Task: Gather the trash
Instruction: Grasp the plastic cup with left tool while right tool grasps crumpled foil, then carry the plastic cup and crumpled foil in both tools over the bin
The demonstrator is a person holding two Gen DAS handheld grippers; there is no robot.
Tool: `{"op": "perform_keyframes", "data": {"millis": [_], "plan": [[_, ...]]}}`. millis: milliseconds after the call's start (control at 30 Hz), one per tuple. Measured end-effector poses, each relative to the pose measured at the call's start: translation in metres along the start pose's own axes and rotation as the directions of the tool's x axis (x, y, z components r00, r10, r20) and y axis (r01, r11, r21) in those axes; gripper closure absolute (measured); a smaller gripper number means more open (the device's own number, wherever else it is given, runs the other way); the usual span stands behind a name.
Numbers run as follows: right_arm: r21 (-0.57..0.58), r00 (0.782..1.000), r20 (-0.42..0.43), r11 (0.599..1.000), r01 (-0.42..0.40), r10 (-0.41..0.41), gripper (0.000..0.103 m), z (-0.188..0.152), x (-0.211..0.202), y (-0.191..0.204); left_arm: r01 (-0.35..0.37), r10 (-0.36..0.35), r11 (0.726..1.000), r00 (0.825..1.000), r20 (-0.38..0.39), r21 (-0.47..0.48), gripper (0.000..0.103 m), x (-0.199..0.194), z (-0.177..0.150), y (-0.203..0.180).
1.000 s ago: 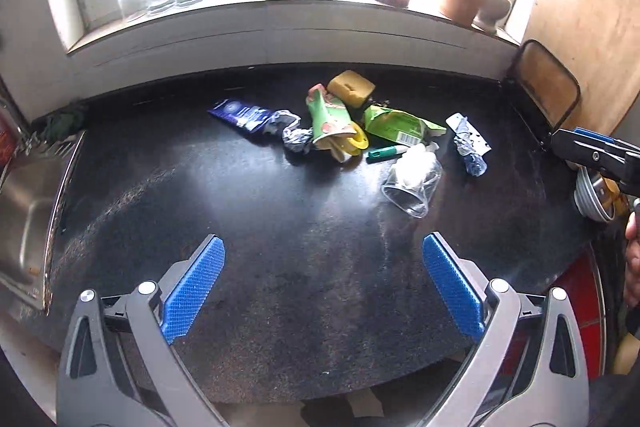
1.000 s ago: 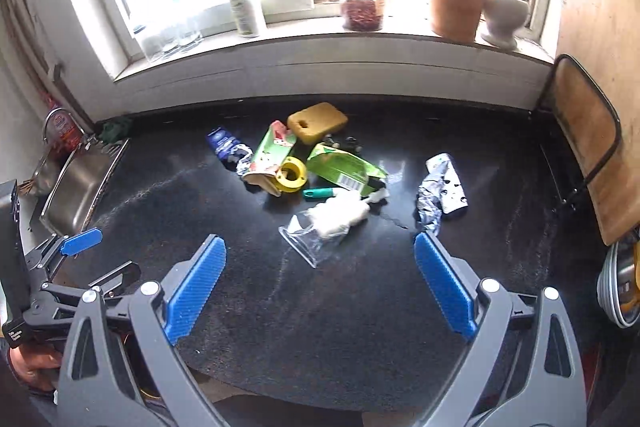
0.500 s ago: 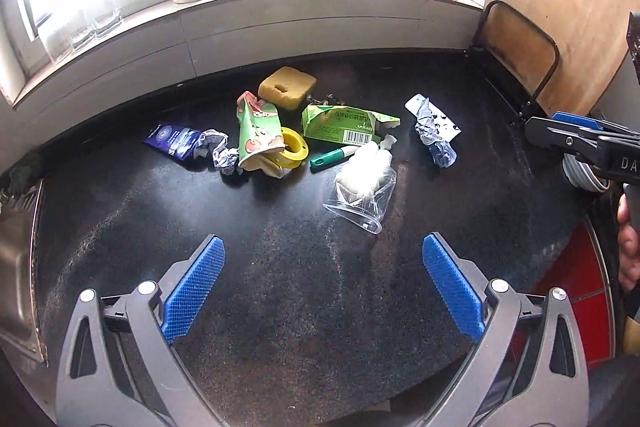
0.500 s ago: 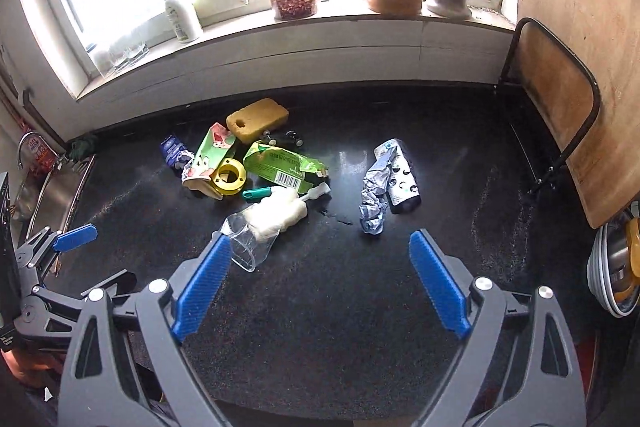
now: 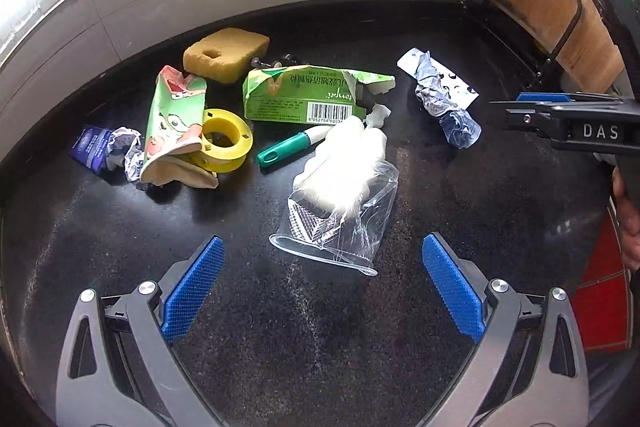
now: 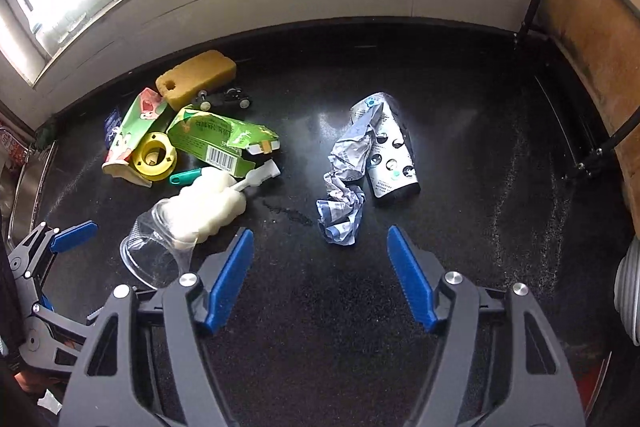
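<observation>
now the trash sits much larger in both wrist views than a second ago: both grippers have dropped toward the black speckled countertop and closed in on the pile. the crumpled blue-and-white foil wrapper lies just ahead of the right gripper, in line with the gap between its blue pads but not yet between them; its jaws are closing, narrower than a second ago, and hold nothing. that reads as the right hand sizing itself for this wrapper. the clear plastic cup with white foam stuffed in it lies on its side just ahead of the left gripper, whose jaws stand wide apart as before and are empty; the cup looks like its target.

beyond these, in a loose cluster toward the wall: a torn green cardboard box with a barcode, a green-handled brush, a yellow plastic tape spool, a flattened green-and-pink carton, a crushed dark blue wrapper and a yellow sponge block.

open counter surrounds the foil wrapper on all sides, so the right hand has free room. the cup touches the brush and foam, so it may drag neighbours. a metal-framed wooden board bounds the right edge, the tiled upstand under the window the far edge, and a steel sink the left.
</observation>
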State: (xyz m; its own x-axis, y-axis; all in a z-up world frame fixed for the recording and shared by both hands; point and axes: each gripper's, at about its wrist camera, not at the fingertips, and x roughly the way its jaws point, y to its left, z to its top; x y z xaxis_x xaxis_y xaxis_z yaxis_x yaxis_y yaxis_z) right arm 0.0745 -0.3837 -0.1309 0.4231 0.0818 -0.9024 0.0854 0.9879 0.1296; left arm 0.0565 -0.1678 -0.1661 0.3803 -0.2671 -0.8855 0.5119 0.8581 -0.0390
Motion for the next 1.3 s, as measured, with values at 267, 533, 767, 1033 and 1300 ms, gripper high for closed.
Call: {"op": "perform_keyframes", "data": {"millis": [267, 533, 767, 1033, 1300], "plan": [[0.001, 0.996, -0.091, 1.000, -0.002, 0.002, 0.045, 0.013, 0.057, -0.013, 0.043, -0.043, 0.999, 0.999, -0.030, -0.009, 0.007, 0.044, 0.008, 0.005], [0.002, 0.991, -0.133, 1.000, 0.013, -0.012, 0.067, 0.022, 0.080, -0.009, 0.043, -0.041, 0.999, 0.997, -0.071, 0.021, 0.031, 0.065, 0.010, -0.001], [-0.009, 0.994, -0.100, 0.999, 0.032, -0.033, 0.077, 0.024, 0.067, -0.002, 0.019, -0.018, 1.000, 0.998, -0.059, 0.006, 0.035, 0.049, 0.005, 0.001], [-0.031, 0.998, -0.060, 0.999, 0.026, -0.028, 0.078, 0.016, 0.039, 0.015, 0.014, -0.014, 1.000, 1.000, -0.017, -0.009, 0.037, 0.018, 0.001, 0.006], [-0.050, 0.999, -0.040, 0.999, 0.019, -0.021, 0.078, 0.006, 0.024, 0.021, -0.017, 0.017, 0.999, 1.000, 0.010, -0.035, 0.037, -0.001, -0.007, 0.020]]}}
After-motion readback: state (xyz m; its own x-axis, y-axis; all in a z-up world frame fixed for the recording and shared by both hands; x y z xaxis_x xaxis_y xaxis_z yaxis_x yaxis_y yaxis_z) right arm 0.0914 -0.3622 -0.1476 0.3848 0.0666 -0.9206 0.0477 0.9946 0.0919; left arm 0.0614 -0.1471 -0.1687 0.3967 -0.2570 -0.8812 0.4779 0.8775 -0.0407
